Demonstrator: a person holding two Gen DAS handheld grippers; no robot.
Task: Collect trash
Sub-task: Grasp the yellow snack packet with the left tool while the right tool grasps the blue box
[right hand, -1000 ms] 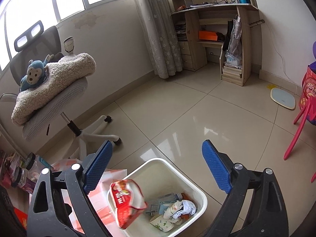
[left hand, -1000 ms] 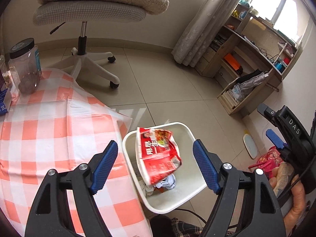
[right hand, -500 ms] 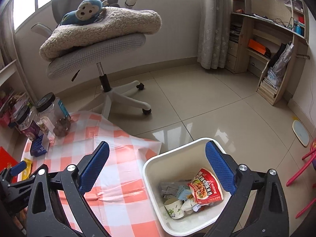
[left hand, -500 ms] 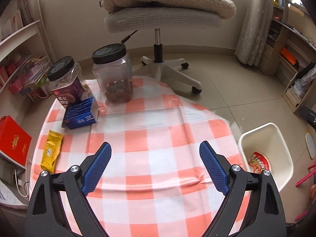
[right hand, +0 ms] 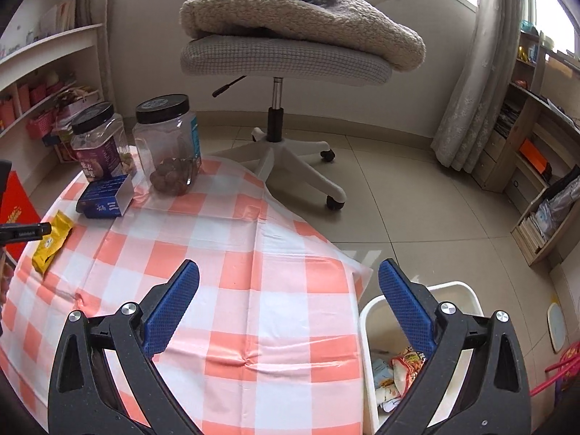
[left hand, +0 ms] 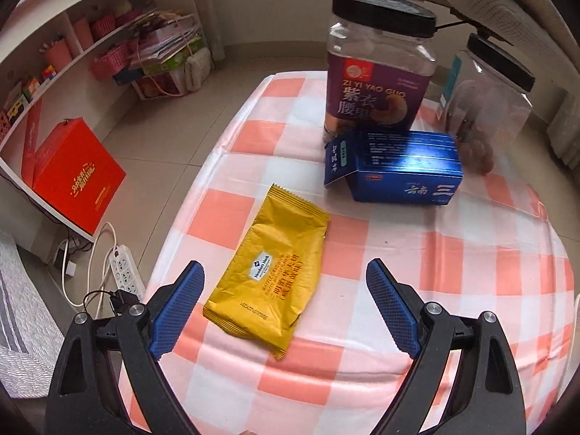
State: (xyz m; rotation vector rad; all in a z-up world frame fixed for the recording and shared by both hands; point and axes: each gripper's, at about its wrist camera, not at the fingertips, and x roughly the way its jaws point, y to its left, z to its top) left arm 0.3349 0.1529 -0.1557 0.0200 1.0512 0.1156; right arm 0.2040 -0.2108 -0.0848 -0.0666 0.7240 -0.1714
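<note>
Left wrist view: the left gripper (left hand: pixel 284 282) points down at a table (left hand: pixel 453 253) covered in an orange-and-white checked cloth. Its blue-padded jaws are spread wide and hold nothing. Between them lies a yellow snack packet (left hand: pixel 275 268), flat, near the table's left edge. Beyond it a blue box (left hand: pixel 402 170) lies on its side with its end flap open. Just behind the box stands a purple-labelled jar (left hand: pixel 377 69) with a black lid. A clear jar (left hand: pixel 489 108) stands beside that. On the floor to the left are a red box (left hand: pixel 72 177) and a white power strip (left hand: pixel 125 272).

Right wrist view: the right gripper (right hand: pixel 288 293) hangs above the table's near right part, jaws also spread wide and empty. Only this view shows the white bin (right hand: pixel 373 326) on the floor against the table's right edge, with crumpled wrappers (right hand: pixel 397 369) inside. It also shows a swivel chair (right hand: pixel 286 58) with a folded blanket (right hand: pixel 301 18) on its seat. The yellow packet appears small at the table's far left edge.
</note>
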